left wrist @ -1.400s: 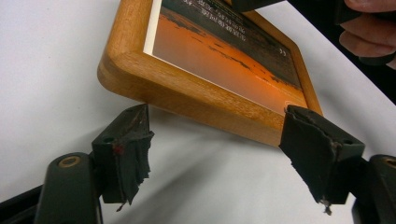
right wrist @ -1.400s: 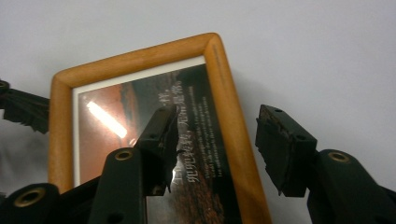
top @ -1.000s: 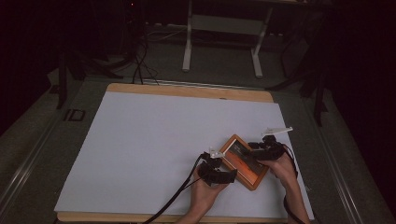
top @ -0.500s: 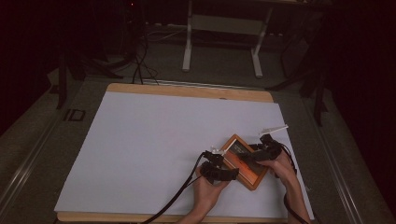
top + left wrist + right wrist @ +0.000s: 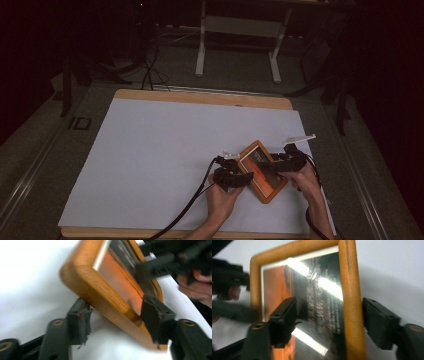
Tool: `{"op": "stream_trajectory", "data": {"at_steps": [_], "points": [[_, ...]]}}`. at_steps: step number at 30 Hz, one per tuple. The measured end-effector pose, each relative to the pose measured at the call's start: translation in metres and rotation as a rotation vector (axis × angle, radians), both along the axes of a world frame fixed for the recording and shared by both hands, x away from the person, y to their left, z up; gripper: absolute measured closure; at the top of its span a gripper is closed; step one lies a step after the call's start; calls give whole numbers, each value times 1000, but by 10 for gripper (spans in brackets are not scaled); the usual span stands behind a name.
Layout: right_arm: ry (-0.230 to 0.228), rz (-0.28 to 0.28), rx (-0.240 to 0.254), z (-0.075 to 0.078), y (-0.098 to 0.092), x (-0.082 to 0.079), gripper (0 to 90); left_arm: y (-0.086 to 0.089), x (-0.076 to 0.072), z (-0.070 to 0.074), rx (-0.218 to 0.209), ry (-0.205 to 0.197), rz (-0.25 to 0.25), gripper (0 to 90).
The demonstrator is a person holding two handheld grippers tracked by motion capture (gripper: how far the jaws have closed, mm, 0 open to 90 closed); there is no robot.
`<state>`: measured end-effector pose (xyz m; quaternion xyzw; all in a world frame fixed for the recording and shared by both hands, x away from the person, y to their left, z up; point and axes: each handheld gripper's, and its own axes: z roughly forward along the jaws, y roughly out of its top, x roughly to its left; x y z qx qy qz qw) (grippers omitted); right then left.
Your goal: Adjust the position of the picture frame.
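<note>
- A wooden picture frame (image 5: 261, 171) lies on the white sheet (image 5: 165, 150) that covers the desk (image 5: 200, 97), in the near right part of it, turned at a slant to the desk's edges.
- The frame has a rounded orange-brown border around glass; behind the glass sits a print, part orange and part dark, with lines of small pale text. Bright streaks of light reflect off the glass in the right gripper view.
- The left tongs (image 5: 239, 178) come at the frame's near left rail. In the left gripper view (image 5: 115, 316) the rail lies between the two jaws: one jaw is over the glass side, the other under the raised wooden edge. The jaws have just been closing on the rail; they look to touch the wood on both sides, though blur hides how firmly.
- The right tongs (image 5: 276, 165) straddle the opposite long rail. In the right gripper view (image 5: 329, 317) one jaw rests over the glass and the other stands just outside the wood with a clear gap, so these jaws are spread and grip nothing; they have just closed a little.
- Each hand's tongs appear in the other's view, across the frame.
</note>
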<state>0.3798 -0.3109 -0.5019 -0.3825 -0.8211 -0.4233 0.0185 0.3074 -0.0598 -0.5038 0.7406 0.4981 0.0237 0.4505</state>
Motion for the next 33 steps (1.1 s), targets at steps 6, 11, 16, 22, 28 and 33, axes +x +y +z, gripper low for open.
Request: {"op": "stream_trajectory", "data": {"at_steps": [6,11,16,22,28,33], "points": [[-32,31,62,10,-5,-8,387,8,3,14,-75,-8,-57,560],[-71,43,147,18,-14,-15,465,16,5,35,-95,-66,-82,654],[-73,82,191,17,-8,-15,476,28,7,47,-102,-113,-106,683],[-94,96,183,19,8,-12,477,43,10,52,-81,-143,-115,685],[-119,93,186,22,21,-10,478,55,12,56,-81,-153,-107,684],[-133,86,185,26,30,-9,478,64,15,58,-92,-154,-103,684]]}}
